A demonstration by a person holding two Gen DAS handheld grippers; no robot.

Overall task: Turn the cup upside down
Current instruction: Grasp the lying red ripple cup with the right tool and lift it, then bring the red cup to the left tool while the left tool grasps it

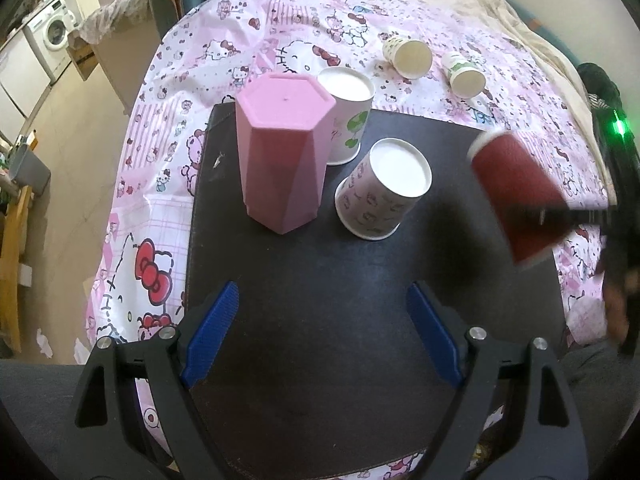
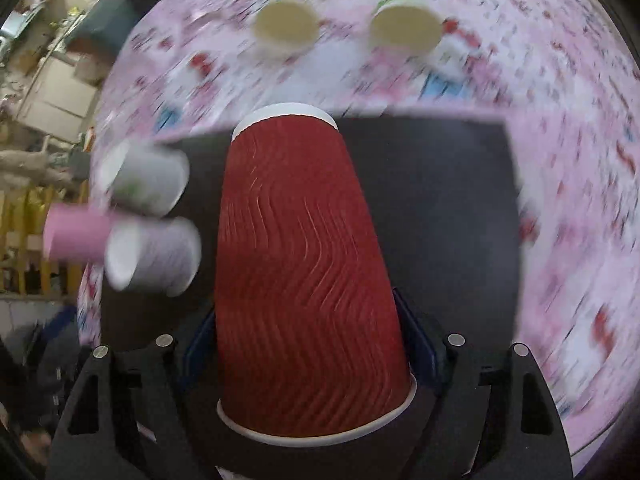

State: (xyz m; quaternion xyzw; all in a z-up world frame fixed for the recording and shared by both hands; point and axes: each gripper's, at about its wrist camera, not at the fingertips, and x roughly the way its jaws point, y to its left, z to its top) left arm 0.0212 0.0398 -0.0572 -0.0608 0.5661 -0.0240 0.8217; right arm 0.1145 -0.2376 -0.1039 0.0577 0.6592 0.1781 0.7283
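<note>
Red cup sits squeezed between the right claw's blue pads. Left claw hangs open and empty above the black mat.

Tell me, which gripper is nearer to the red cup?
Right. The right gripper has the red cup between its fingers; the left gripper hangs open and apart from it, over the black mat.

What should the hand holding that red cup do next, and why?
Probably lower the red cup onto the bare patch of black mat and let go. The right gripper holds it base-away, above the mat, and three cups already stand upside down there.
</note>
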